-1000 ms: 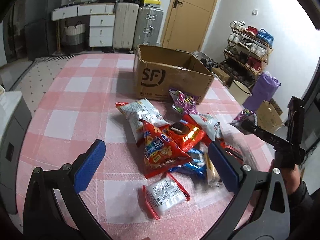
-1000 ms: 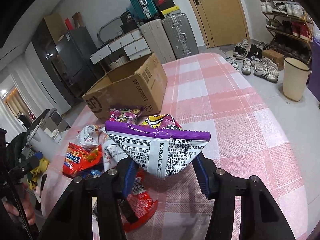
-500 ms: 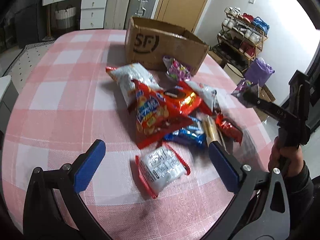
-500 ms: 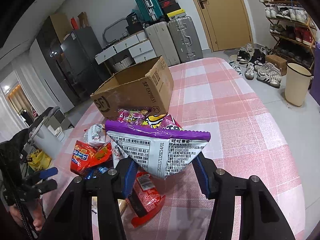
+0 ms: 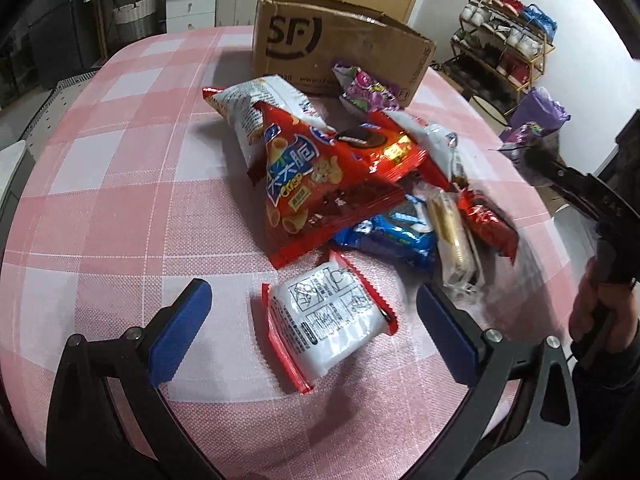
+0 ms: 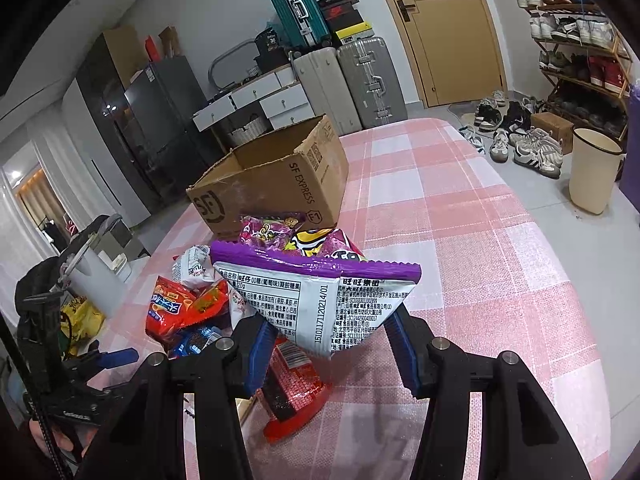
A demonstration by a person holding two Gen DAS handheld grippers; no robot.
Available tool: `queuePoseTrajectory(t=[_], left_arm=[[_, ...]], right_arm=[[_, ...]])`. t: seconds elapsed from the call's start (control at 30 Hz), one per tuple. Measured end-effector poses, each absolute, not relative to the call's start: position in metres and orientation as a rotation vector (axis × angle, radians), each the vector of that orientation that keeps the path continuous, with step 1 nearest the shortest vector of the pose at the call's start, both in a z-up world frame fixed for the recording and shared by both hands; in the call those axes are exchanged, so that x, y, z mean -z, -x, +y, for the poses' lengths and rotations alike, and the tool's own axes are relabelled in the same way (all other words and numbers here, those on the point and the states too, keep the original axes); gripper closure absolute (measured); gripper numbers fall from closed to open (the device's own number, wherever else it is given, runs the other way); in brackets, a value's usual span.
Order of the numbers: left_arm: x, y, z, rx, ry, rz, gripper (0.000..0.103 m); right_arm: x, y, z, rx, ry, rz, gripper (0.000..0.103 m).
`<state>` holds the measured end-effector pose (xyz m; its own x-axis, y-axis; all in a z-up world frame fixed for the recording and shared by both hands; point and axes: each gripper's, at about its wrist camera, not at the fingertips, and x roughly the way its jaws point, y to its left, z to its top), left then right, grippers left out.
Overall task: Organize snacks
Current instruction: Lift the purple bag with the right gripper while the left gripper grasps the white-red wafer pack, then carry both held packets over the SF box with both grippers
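My right gripper (image 6: 330,348) is shut on a purple-and-white candy bag (image 6: 316,296), held above the table; in the left wrist view it shows at the right edge (image 5: 532,140). My left gripper (image 5: 312,324) is open, its blue pads either side of a white snack packet with red edges (image 5: 326,316) lying on the pink checked table (image 5: 120,200). Beyond lies a pile of snacks: a red crisp bag (image 5: 308,184), a blue cookie pack (image 5: 392,236), a wafer pack (image 5: 452,236) and a purple candy bag (image 5: 368,88). An open SF cardboard box (image 6: 276,180) stands behind the pile.
The table's right edge drops to the floor, where a cream bin (image 6: 592,176), shoes and a shoe rack (image 6: 580,52) stand. Suitcases (image 6: 356,80) and drawers are behind the table. A white bin (image 6: 96,276) stands by the table's left side.
My left gripper has moved forward and down toward the white packet, which now lies between its open fingers. My right gripper still holds the purple bag and has risen slightly.
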<state>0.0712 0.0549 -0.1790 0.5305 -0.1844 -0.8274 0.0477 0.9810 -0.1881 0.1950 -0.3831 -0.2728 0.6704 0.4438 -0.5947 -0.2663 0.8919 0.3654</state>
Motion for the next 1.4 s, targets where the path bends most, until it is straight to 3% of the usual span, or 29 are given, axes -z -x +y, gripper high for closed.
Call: queuePoseTrajectory(t=[0.43,0.57,1.03,1.4], left_arm=[[0.194,-0.085,0.046,0.109,0.098,1.007,0.028],[0.192,-0.078,0.045,0.131,0.077,0.992,0.055],[0.183,-0.062,0.062,0.157,0.108,0.954,0.060],[0.127,-0.049,0.082,0.132,0.119,0.825,0.059]], right_arm=[[0.273,-0.192,-0.382,-0.413,-0.260,0.727,0.051],[0.273,-0.192,-0.382,-0.413,-0.258,0.728,0.051],[0.267,-0.184,-0.378,-0.412,-0.252,0.701,0.051],[0.237,-0.174,-0.366,-0.460,-0.244,0.659,0.051]])
